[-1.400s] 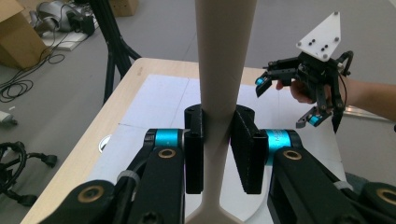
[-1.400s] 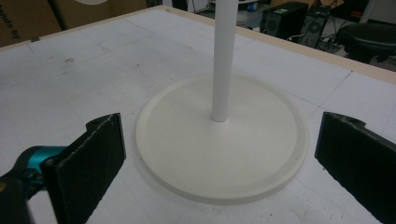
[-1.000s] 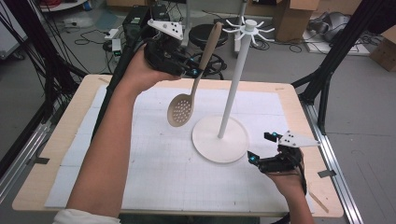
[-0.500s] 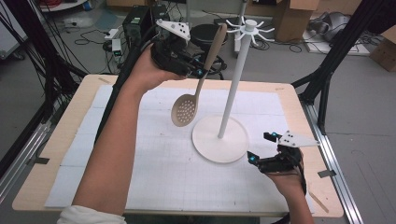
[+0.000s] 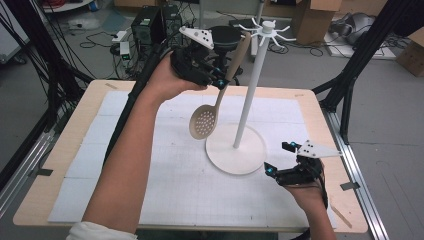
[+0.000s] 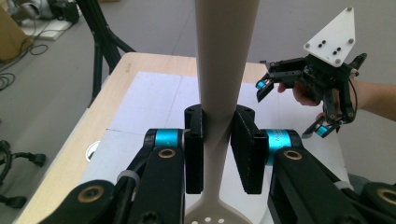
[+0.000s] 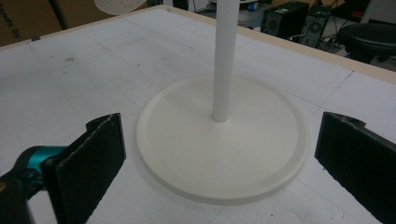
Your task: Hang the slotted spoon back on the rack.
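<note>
High view: the left tool point(image 5: 220, 82) clenches the slotted spoon point(image 5: 205, 121) lifted beside the hook stand point(image 5: 236, 150), not yet hung on its hooks, while the right tool point(image 5: 280, 157) waits released by the stand's base.

A cardboard box point(image 7: 23, 18) at the top left of the right gripper view bears printed letters cut by the frame edge, apparently "ends by". Nothing else carries legible text, labels or numbers.
</note>
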A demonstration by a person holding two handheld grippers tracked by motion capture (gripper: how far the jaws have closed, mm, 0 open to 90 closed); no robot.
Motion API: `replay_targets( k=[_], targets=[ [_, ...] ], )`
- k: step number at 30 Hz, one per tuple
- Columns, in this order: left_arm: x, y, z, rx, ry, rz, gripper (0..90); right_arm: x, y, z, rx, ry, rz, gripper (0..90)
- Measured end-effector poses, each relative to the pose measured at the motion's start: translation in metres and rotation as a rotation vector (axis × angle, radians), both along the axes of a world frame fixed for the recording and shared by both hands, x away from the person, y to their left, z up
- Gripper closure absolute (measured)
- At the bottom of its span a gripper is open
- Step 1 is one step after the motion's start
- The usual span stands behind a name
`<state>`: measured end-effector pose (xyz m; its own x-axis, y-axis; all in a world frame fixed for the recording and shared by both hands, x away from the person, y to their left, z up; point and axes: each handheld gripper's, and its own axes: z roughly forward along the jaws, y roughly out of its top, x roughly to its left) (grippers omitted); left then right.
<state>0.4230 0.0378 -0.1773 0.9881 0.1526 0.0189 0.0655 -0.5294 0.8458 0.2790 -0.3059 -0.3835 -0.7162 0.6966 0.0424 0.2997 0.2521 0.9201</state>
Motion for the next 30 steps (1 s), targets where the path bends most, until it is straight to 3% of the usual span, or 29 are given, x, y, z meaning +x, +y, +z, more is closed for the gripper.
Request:
replay_targets(
  k=[4, 7, 10, 13, 16, 21, 30],
  targets=[
    [0.001, 0.005, 0.0, -0.048, 0.025, 0.032, 63.6, -0.001, 0.0, 0.0, 0.0, 0.002, -0.002, 0.5],
    [-0.001, 0.013, -0.002, -0.063, 0.031, 0.049, 61.1, -0.001, 0.0, 0.0, 0.003, 0.002, -0.003, 0.5],
    [-0.001, 0.022, -0.007, -0.049, 0.05, 0.072, 55.5, -0.001, 0.001, 0.0, -0.001, 0.003, -0.001, 0.5],
    [-0.003, 0.033, -0.012, -0.08, 0.058, 0.073, 53.9, -0.001, 0.001, 0.0, -0.005, 0.001, 0.001, 0.5],
    [-0.006, 0.043, -0.019, -0.077, 0.066, 0.083, 52.4, -0.001, 0.002, 0.0, -0.006, 0.0, 0.003, 0.5],
    [-0.011, 0.061, -0.031, -0.106, 0.086, 0.108, 47.9, -0.001, 0.003, 0.0, -0.011, 0.004, 0.003, 0.5],
    [-0.026, 0.09, -0.049, -0.138, 0.081, 0.131, 37.4, -0.001, 0.003, -0.001, -0.01, 0.011, 0.001, 0.5]
  ],
)
